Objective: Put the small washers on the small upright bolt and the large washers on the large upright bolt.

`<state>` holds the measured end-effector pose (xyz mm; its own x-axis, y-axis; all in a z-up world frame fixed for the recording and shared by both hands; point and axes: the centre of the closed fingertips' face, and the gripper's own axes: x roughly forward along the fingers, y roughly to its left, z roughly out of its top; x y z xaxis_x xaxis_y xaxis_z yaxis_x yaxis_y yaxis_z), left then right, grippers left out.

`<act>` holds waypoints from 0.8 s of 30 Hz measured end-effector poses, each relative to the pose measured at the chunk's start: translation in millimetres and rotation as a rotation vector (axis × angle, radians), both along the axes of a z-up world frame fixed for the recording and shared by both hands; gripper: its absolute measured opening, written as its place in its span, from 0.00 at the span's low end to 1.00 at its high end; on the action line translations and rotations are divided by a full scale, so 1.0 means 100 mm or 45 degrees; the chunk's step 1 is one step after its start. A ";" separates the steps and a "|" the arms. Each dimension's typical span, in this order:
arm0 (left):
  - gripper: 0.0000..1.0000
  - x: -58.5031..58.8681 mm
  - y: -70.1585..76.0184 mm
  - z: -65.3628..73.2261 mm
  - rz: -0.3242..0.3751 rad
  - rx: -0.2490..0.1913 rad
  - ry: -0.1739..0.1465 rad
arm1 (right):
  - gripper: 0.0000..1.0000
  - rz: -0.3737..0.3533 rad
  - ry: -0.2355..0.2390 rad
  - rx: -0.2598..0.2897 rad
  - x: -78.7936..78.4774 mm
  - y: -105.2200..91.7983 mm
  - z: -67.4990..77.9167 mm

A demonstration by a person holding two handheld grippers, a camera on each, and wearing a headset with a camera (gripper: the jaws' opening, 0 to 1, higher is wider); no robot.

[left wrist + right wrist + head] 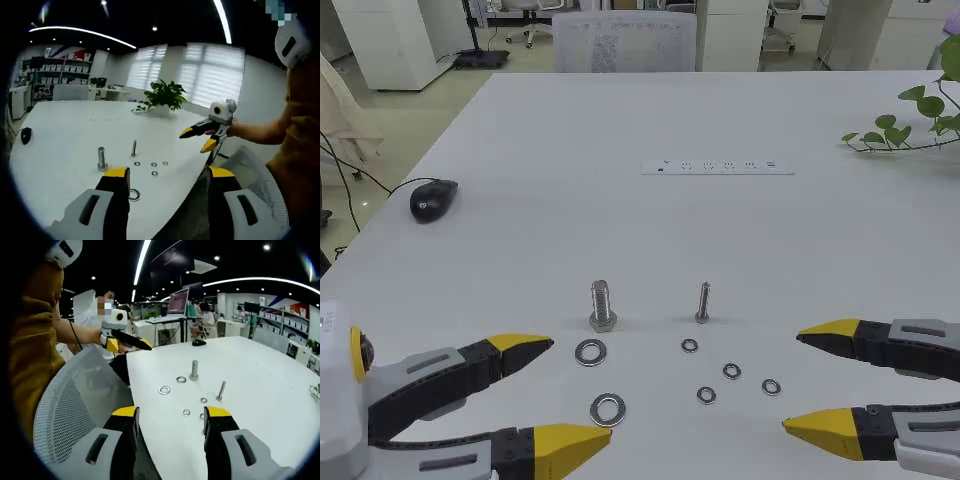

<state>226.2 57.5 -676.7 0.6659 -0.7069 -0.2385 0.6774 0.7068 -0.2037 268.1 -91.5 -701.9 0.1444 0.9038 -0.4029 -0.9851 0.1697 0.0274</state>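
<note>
On the white table (pixel 620 220) a large bolt (pixel 602 305) and a small bolt (pixel 703 302) stand upright side by side. Two large washers (pixel 590 352) (pixel 608 409) lie flat in front of the large bolt. Several small washers (pixel 732 371) lie scattered in front of the small bolt. My left gripper (pixel 581 388) hovers open at the near left, close to the large washers, holding nothing. Opposite it my right gripper (pixel 792 381) is open and empty, just right of the small washers. The left gripper view has both bolts (pixel 102 159) (pixel 134 148) ahead of its jaws.
A black mouse (pixel 433 198) lies at the far left and a white power strip (pixel 718 167) sits mid-table beyond the bolts. A plant (pixel 920 115) trails in at the far right. A mesh chair (pixel 75 405) stands at the table's near edge.
</note>
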 end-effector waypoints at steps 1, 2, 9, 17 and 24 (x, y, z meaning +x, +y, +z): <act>0.62 0.03 0.02 0.00 0.008 0.007 -0.008 | 0.54 -0.002 0.002 0.004 0.02 0.01 0.00; 0.62 0.05 0.04 -0.01 0.011 0.012 -0.009 | 0.54 -0.003 0.005 0.003 0.04 0.02 -0.01; 0.64 0.15 0.07 -0.02 0.047 0.114 -0.075 | 0.54 0.003 -0.029 -0.019 0.13 0.04 -0.02; 0.64 0.20 0.12 -0.05 0.077 0.201 -0.114 | 0.54 0.001 -0.036 -0.028 0.21 0.03 -0.03; 0.61 0.20 0.10 -0.13 0.074 0.163 -0.064 | 0.54 0.000 -0.033 -0.033 0.26 0.02 -0.04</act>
